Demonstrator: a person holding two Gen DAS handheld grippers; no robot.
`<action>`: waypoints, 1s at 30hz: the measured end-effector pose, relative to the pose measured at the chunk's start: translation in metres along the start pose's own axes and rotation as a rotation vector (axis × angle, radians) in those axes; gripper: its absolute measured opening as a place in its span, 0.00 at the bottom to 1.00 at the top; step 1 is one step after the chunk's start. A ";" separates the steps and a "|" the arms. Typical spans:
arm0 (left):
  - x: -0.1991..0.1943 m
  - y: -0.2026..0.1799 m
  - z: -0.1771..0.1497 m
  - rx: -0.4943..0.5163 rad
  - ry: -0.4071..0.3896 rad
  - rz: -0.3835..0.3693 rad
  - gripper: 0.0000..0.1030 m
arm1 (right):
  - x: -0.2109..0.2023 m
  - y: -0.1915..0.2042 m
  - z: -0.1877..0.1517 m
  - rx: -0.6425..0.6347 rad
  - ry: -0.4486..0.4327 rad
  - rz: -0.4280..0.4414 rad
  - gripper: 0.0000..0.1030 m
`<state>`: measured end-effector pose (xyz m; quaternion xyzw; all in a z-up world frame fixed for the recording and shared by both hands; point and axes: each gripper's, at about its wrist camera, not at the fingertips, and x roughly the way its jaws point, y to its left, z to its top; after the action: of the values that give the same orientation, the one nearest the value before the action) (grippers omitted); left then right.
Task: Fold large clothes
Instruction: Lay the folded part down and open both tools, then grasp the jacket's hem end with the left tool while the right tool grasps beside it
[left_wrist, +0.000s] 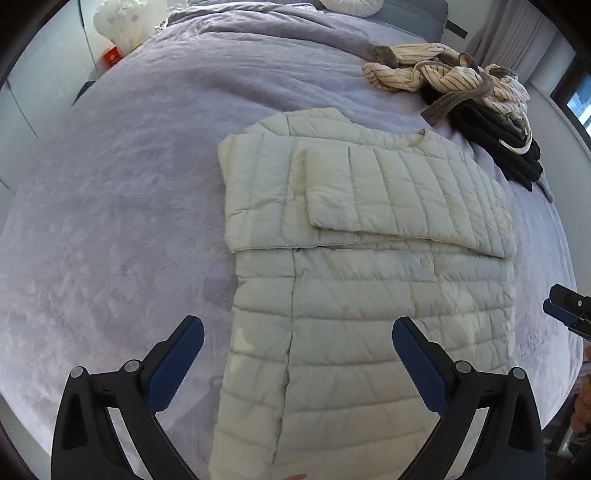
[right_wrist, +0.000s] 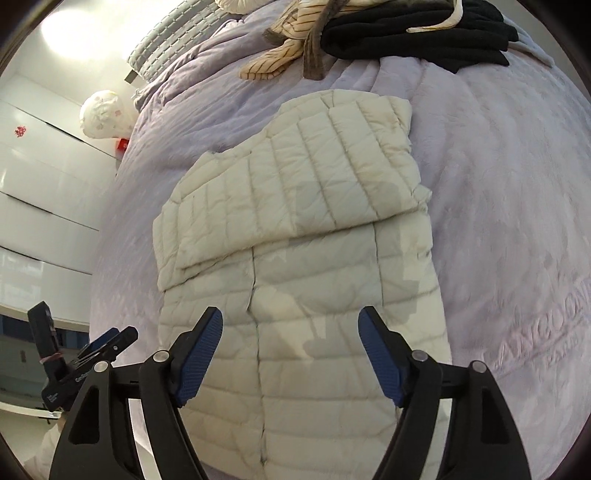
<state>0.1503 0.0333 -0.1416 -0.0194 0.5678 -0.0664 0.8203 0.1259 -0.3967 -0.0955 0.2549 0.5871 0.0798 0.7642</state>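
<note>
cream quilted jacket (left_wrist: 369, 295), lilac bedspread (left_wrist: 129, 184)

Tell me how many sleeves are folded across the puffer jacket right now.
1 shows: a sleeve laid flat across the chest of the cream puffer jacket. The other may lie hidden under it.

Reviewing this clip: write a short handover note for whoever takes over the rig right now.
Left claw: open, nothing in it, above the hem end of the puffer jacket.
Right claw: open, empty, above the same end.
Jacket: flat on the purple bedspread.
Done: sleeves folded across the chest.
Left: fold the body up. The striped and black clothes pile looks unfolded.
</note>
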 end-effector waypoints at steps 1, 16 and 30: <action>-0.005 0.002 -0.002 -0.008 0.000 0.005 0.99 | -0.004 0.002 -0.003 0.003 -0.002 0.001 0.77; -0.040 0.013 -0.037 0.032 0.048 0.045 0.99 | -0.064 0.006 -0.035 0.055 -0.077 0.005 1.00; -0.017 0.038 -0.072 0.042 0.142 0.062 0.99 | -0.042 -0.014 -0.063 0.146 0.056 -0.012 1.00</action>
<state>0.0808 0.0760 -0.1557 0.0203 0.6234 -0.0543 0.7798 0.0514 -0.4081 -0.0780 0.3042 0.6140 0.0391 0.7272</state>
